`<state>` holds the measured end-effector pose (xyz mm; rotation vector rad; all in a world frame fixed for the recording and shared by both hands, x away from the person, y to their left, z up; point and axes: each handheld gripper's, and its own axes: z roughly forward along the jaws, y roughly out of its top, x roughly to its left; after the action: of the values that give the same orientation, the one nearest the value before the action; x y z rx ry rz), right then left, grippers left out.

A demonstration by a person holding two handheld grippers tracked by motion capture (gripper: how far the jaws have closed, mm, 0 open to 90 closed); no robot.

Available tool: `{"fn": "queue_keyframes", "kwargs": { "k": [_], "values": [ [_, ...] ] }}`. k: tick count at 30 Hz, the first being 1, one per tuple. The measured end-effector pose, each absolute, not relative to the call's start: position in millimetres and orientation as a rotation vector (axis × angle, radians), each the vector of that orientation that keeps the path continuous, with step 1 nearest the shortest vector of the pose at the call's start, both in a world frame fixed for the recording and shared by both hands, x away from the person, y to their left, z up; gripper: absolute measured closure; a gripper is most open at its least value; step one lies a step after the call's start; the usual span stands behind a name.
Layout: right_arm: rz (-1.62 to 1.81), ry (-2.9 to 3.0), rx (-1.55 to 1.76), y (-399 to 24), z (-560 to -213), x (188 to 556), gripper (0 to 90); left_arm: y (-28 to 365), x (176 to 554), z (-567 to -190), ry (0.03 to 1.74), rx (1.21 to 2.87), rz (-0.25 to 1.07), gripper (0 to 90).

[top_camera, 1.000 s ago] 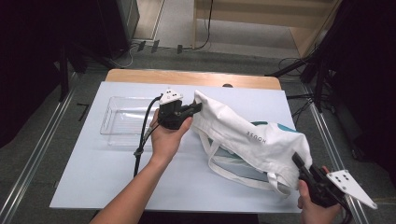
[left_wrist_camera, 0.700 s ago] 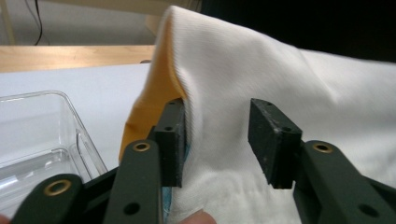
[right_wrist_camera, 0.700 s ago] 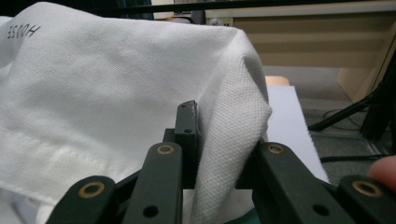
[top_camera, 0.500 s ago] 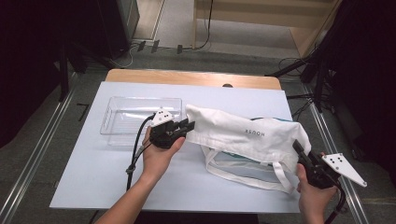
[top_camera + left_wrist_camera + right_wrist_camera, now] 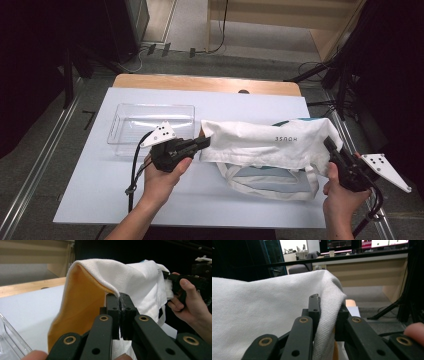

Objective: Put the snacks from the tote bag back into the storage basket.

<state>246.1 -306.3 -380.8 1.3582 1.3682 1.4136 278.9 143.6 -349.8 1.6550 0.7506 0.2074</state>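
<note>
The left gripper (image 5: 204, 143) and the right gripper (image 5: 331, 146) each have their jaws closed on one end of the white cotton tote bag (image 5: 265, 145), which hangs stretched between them above the white worktop (image 5: 90, 195), probably to spread it flat.

High view: fixed cam above the person's side, looks fwd and down over the whole table (image 5: 90, 200), from well back. Left gripper view: cam rides the left gripper (image 5: 119, 312), close-up along its jaws, faces across the white bag (image 5: 135, 280) twd the other hand. Right gripper view: cam on right gripper (image 5: 325, 312), close-up, faces the room beyond. All three views share the bag.
</note>
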Motion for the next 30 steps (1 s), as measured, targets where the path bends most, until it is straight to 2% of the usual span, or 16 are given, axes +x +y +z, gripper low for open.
{"fn": "queue_keyframes", "kwargs": {
  "k": [3, 4, 7, 9, 11, 12, 15, 16, 21, 23, 24, 30],
  "values": [
    [1.387, 1.369, 1.338, -308, -381, 246, 81.9, 141, 283, -356, 0.776, 1.662, 0.2, 89.3],
    [1.371, 1.388, 1.389, -311, -391, 253, 81.1, 136, 288, -366, 0.823, 1.699, 0.24, 89.3],
    [1.369, 1.398, 1.443, -313, -405, 262, 80.3, 133, 294, -379, 0.867, 1.707, 0.253, 89.2],
    [1.368, 1.42, 1.466, -314, -416, 269, 78.1, 132, 299, -387, 0.923, 1.684, 0.269, 85.7],
    [1.361, 1.423, 1.459, -314, -417, 270, 77.9, 132, 299, -387, 0.934, 1.679, 0.289, 72.8],
    [1.362, 1.419, 1.455, -314, -417, 270, 77.9, 132, 297, -388, 0.935, 1.676, 0.299, 72.8],
    [1.372, 1.418, 1.451, -316, -416, 272, 77.9, 132, 284, -390, 0.909, 1.713, 0.351, 50.8],
    [1.37, 1.416, 1.445, -316, -416, 273, 77.9, 134, 278, -392, 0.895, 1.716, 0.368, 48.8],
    [1.378, 1.417, 1.451, -317, -416, 276, 77.5, 136, 254, -412, 0.88, 1.772, 0.456, 44.0],
    [1.377, 1.417, 1.45, -317, -416, 276, 77.4, 133, 251, -416, 0.895, 1.779, 0.484, 42.4],
    [1.374, 1.418, 1.449, -317, -415, 276, 77.1, 130, 249, -420, 0.905, 1.788, 0.502, 38.9],
    [1.386, 1.409, 1.458, -318, -414, 275, 76.3, 109, 254, -440, 0.992, 1.875, 0.595, 37.2]
  ]
}}
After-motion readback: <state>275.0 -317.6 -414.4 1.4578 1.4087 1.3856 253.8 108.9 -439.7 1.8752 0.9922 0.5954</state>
